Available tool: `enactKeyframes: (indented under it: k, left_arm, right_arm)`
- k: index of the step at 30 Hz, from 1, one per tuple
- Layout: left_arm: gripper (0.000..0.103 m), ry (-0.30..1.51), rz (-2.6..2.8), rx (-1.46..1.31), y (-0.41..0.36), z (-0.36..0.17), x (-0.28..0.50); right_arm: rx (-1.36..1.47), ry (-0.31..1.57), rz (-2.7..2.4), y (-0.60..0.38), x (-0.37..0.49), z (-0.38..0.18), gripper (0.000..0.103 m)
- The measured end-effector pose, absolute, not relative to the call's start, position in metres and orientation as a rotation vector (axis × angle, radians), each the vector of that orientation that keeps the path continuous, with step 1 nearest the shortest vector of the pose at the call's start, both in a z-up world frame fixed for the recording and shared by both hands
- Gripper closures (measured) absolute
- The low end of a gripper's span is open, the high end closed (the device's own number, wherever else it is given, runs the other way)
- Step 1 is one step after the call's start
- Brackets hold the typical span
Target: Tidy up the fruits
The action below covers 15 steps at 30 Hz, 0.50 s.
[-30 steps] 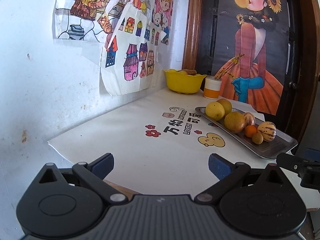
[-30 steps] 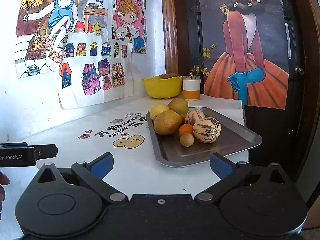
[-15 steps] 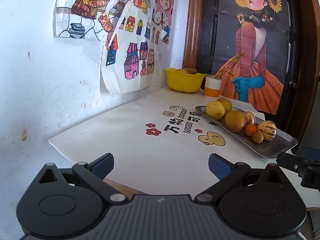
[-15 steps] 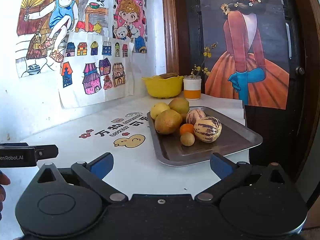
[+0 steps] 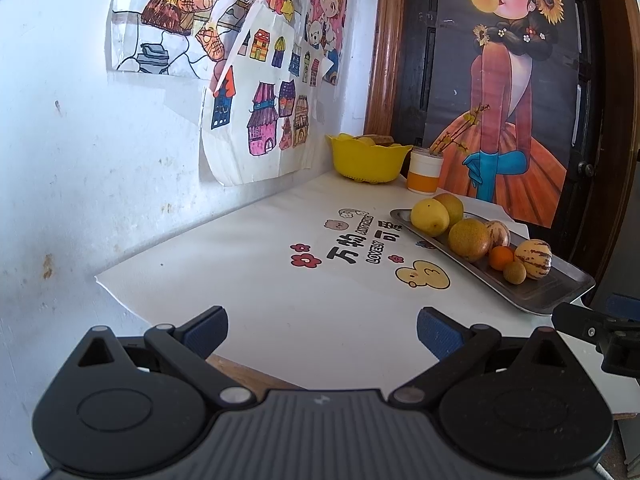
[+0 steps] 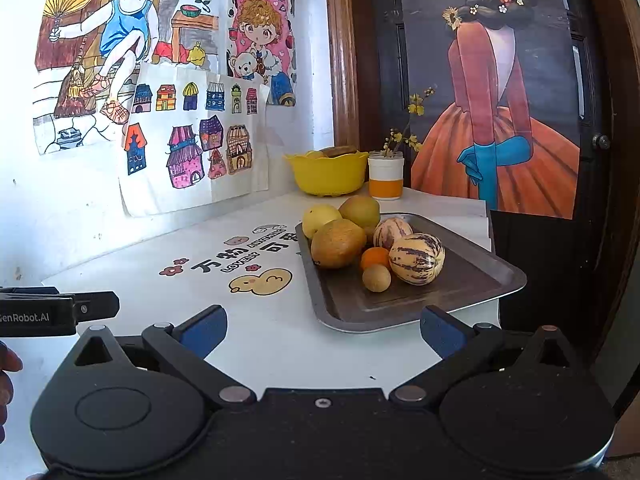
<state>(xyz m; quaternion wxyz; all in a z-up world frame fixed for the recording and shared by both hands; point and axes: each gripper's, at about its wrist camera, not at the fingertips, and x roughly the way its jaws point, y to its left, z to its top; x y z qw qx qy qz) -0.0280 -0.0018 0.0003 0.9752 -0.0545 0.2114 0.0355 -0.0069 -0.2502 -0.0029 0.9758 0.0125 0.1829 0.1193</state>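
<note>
A metal tray point(image 6: 480, 280) point(image 5: 560, 292) on the white table holds several fruits: a yellow lemon point(image 6: 320, 218) point(image 5: 429, 216), a brown pear point(image 6: 338, 243) point(image 5: 469, 238), a small orange point(image 6: 375, 258) point(image 5: 501, 258), a small round tan fruit point(image 6: 376, 278) point(image 5: 514, 272) and two striped melons point(image 6: 416, 258) point(image 5: 533, 254). A yellow bowl point(image 6: 328, 172) point(image 5: 368, 160) with fruit in it stands at the back by the wall. My right gripper point(image 6: 323, 332) is open, just short of the tray's near edge. My left gripper point(image 5: 322, 330) is open over the table's near left edge, empty.
A white and orange cup point(image 6: 385, 176) point(image 5: 425, 174) with a flower sprig stands beside the bowl. Drawings hang on the white wall point(image 5: 100, 160) at left. A dark door with a poster point(image 6: 500, 120) is behind the table. The table mat point(image 5: 320, 264) has printed cartoons.
Both views shift very slightly, with the scene a little lower in the frame; the grippers stay open and the fruits have not moved.
</note>
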Motion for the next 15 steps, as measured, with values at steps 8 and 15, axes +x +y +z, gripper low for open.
enactKeyframes:
  k: [8,15]
  left_arm:
    - [0.000,0.425,0.075,-0.110,-0.0018,0.0000,-0.0286]
    - [0.000,0.420,0.080,-0.113,-0.0009,0.0016,-0.0300]
  right_arm:
    - [0.027,0.367,0.240,-0.2498,-0.0073,-0.0027,0.001]
    - [0.026,0.358,0.245,-0.2496,-0.0085,-0.0014,0.001]
